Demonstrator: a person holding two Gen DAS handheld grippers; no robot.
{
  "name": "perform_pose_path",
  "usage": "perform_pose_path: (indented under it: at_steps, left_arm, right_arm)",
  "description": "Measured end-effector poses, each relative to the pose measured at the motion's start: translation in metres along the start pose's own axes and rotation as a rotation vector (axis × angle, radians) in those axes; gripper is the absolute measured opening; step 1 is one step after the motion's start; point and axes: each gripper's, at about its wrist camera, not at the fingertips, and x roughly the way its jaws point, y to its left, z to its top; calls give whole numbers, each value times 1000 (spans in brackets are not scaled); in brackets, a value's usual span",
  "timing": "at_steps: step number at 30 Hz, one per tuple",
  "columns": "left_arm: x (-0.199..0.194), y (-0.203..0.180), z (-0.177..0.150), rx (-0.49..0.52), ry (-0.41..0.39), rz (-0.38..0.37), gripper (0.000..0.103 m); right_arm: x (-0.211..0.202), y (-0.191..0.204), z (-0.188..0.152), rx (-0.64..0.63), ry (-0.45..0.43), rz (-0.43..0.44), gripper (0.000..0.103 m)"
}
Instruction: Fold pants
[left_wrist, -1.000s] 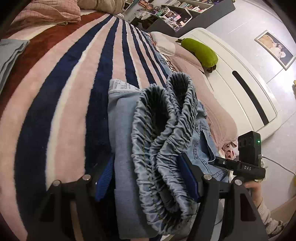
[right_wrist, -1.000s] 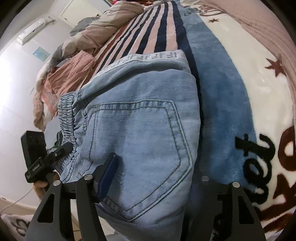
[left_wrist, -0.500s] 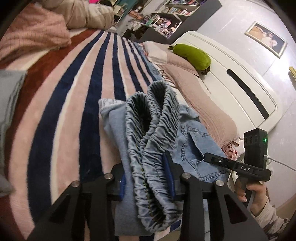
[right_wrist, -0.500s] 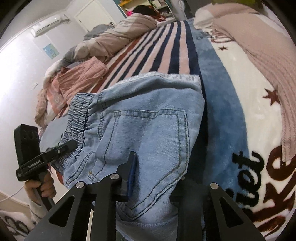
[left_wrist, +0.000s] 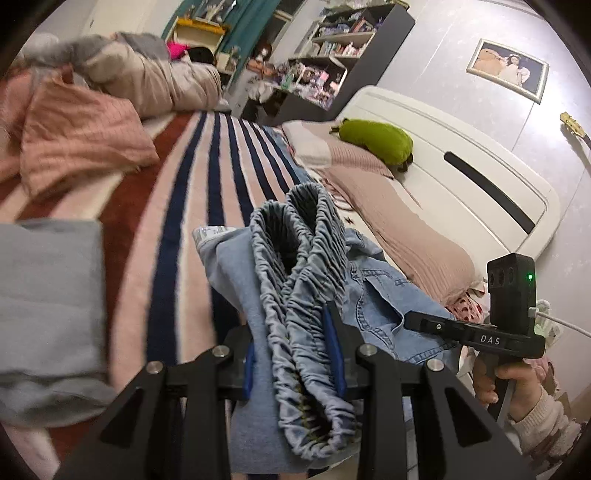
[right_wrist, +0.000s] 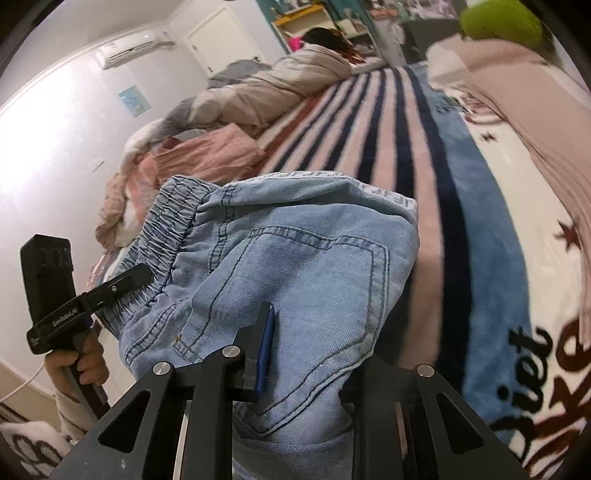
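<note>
The folded light-blue denim pants are held up over the striped bed blanket. My left gripper is shut on the bunched elastic waistband. My right gripper is shut on the pants by the back pocket; its right finger is hidden under the cloth. The right gripper's body shows at the right of the left wrist view, and the left gripper's body shows at the left of the right wrist view.
A folded grey garment lies on the blanket at the left. Pink bedding and a beige duvet lie farther back. A green cushion sits by the white headboard. Shelves stand behind.
Both grippers have closed on the pants and lifted them off the blanket. Both views have risen and tilted up, showing more of the room.
</note>
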Motion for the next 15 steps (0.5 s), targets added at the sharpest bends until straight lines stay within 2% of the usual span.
perform_pose_path:
  at_steps: [7, 15]
  left_arm:
    - [-52, 36, 21, 15, -85, 62, 28]
    - [-106, 93, 45, -10, -174, 164, 28]
  right_arm:
    - [22, 59, 23, -88, -15, 40, 17]
    - [70, 137, 62, -181, 6, 105, 17]
